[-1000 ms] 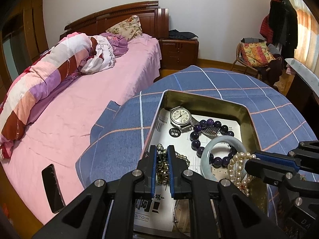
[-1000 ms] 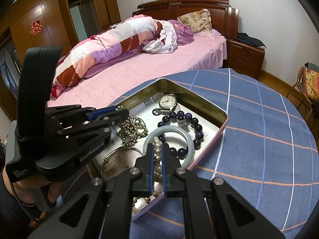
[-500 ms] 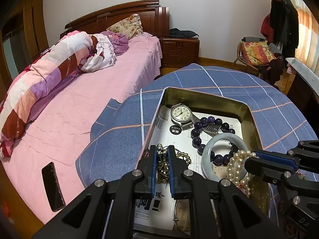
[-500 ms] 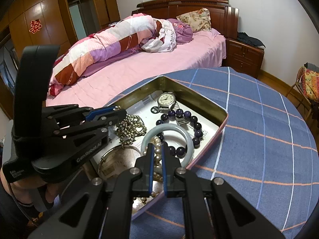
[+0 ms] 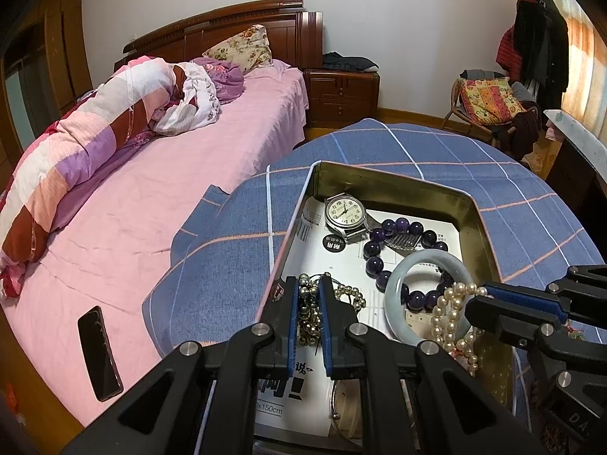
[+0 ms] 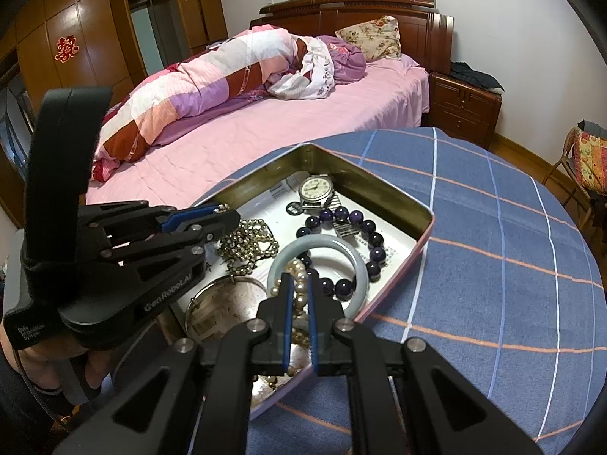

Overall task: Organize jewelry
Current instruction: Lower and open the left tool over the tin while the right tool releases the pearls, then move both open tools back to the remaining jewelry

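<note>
An open metal tin (image 5: 398,178) (image 6: 364,178) on the blue checked tablecloth holds a wristwatch (image 5: 345,210) (image 6: 315,186), a purple bead bracelet (image 5: 373,263) (image 6: 375,254), a pale jade bangle (image 5: 421,258) (image 6: 322,244) and a silver bangle (image 6: 227,282). My left gripper (image 5: 308,284) (image 6: 227,216) is shut on a brass bead chain (image 5: 351,292) (image 6: 246,239) at the tin's left side. To its right, my right gripper (image 6: 298,280) (image 5: 476,299) is shut on a pearl necklace (image 5: 449,314) (image 6: 297,269), which drapes over the jade bangle.
The round table (image 5: 417,144) stands against a pink bed (image 5: 189,174) with a rolled quilt; a black phone (image 5: 98,352) lies on the bed. A wooden nightstand (image 5: 341,91) and a chair piled with clothes (image 5: 489,102) stand beyond. A hand (image 6: 87,371) holds the left gripper.
</note>
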`<control>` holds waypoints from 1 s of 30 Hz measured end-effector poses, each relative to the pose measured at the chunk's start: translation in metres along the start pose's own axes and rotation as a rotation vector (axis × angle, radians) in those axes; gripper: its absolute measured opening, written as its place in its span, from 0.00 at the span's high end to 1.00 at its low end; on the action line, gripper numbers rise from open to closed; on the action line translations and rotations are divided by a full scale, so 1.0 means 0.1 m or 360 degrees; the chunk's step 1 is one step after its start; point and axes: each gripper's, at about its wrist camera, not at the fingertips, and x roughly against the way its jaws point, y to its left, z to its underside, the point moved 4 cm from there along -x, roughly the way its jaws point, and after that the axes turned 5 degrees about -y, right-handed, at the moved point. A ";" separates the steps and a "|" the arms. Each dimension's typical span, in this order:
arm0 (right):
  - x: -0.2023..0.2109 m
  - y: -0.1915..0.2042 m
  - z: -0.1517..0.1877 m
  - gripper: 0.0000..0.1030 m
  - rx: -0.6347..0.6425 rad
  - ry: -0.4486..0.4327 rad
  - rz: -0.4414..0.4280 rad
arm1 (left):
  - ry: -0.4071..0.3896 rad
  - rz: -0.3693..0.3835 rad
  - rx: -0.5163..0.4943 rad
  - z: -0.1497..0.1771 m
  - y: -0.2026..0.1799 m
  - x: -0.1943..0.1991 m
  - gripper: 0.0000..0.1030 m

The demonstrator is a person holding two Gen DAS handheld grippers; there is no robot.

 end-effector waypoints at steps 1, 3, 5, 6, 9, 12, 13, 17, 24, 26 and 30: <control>0.00 -0.01 0.00 0.90 0.0000 0.0000 0.0002 | 0.0000 0.0000 -0.0001 0.00 0.00 0.00 0.91; 0.00 -0.01 0.00 0.89 -0.0006 0.0001 0.0001 | -0.0001 0.0008 0.0006 0.00 0.01 0.00 0.90; 0.00 0.00 0.00 0.88 -0.0006 -0.0002 0.0007 | 0.0006 0.0016 0.0015 0.02 0.00 0.00 0.90; -0.01 -0.02 0.01 0.87 -0.0013 -0.0006 0.0011 | 0.0010 0.0028 0.0016 0.03 -0.01 -0.01 0.89; -0.02 -0.07 0.02 0.59 -0.0039 -0.0014 0.0032 | 0.0017 0.0061 0.0010 0.06 -0.04 0.00 0.77; 0.02 -0.13 0.02 0.42 -0.0056 -0.0050 0.0057 | 0.0016 0.0120 0.0013 0.08 -0.12 0.03 0.58; 0.03 -0.15 0.03 0.42 -0.0059 -0.0050 0.0057 | 0.0004 0.0116 0.0003 0.08 -0.14 0.05 0.53; 0.11 -0.20 0.03 0.40 -0.0078 -0.0058 0.0071 | -0.0010 0.0079 -0.0045 0.09 -0.21 0.12 0.46; 0.32 -0.33 0.12 0.32 -0.0089 -0.0081 0.0112 | -0.0076 0.0026 0.0001 0.07 -0.17 0.35 0.34; 0.38 -0.35 0.18 0.30 -0.0077 -0.0083 0.0131 | -0.0073 0.0014 0.0014 0.08 -0.16 0.39 0.33; 0.48 -0.42 0.31 0.27 -0.0081 -0.0073 0.0170 | -0.0053 0.0007 0.0071 0.17 -0.16 0.47 0.32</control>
